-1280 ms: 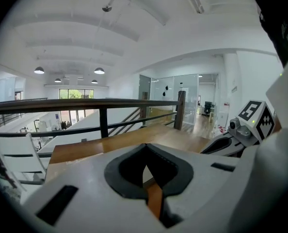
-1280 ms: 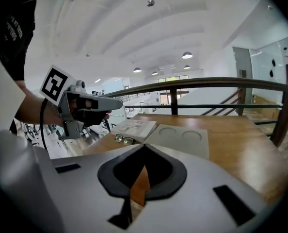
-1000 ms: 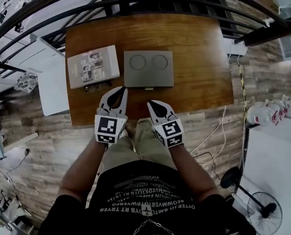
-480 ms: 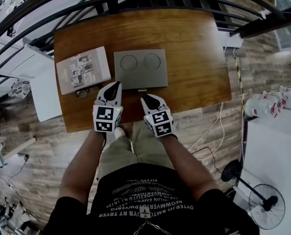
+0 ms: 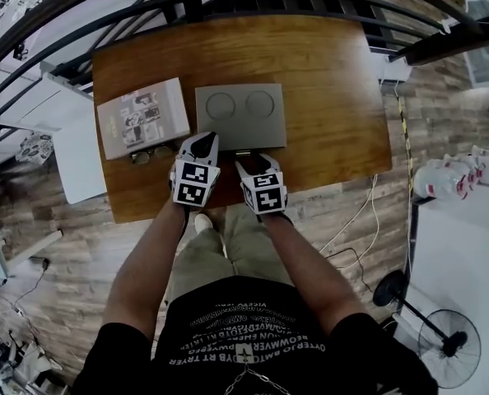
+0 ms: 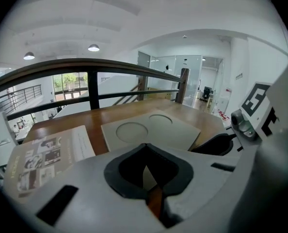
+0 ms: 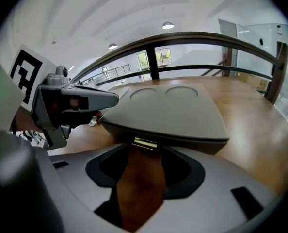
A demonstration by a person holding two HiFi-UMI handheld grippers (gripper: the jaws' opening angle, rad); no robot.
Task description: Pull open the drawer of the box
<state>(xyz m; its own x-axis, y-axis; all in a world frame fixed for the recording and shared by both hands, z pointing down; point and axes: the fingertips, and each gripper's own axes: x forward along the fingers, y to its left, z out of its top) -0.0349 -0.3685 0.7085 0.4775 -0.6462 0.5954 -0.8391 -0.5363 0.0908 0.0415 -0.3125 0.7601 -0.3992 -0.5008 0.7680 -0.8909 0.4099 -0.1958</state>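
**Head view.** A flat grey box (image 5: 240, 115), with two circles impressed in its top, is seen lying on a wooden table (image 5: 335, 81). Its drawer is shut, and a small brass handle (image 5: 245, 151) is set at the middle of the near edge. A booklet (image 5: 143, 118) lies just beside the box on the left, with spectacles (image 5: 152, 152) at the booklet's near edge. The left gripper (image 5: 206, 138) is held at the box's near left corner. The right gripper (image 5: 244, 162) is held just before the handle.

**Left gripper view.** The jaw tips are seen clenched together with nothing between them. The box top and the booklet are seen beyond.

**Right gripper view.** The jaws have just been opening and stand released. Only bare table shows in the gap. The handle is seen just past the tips, in line with the gap and pressed by neither pad.
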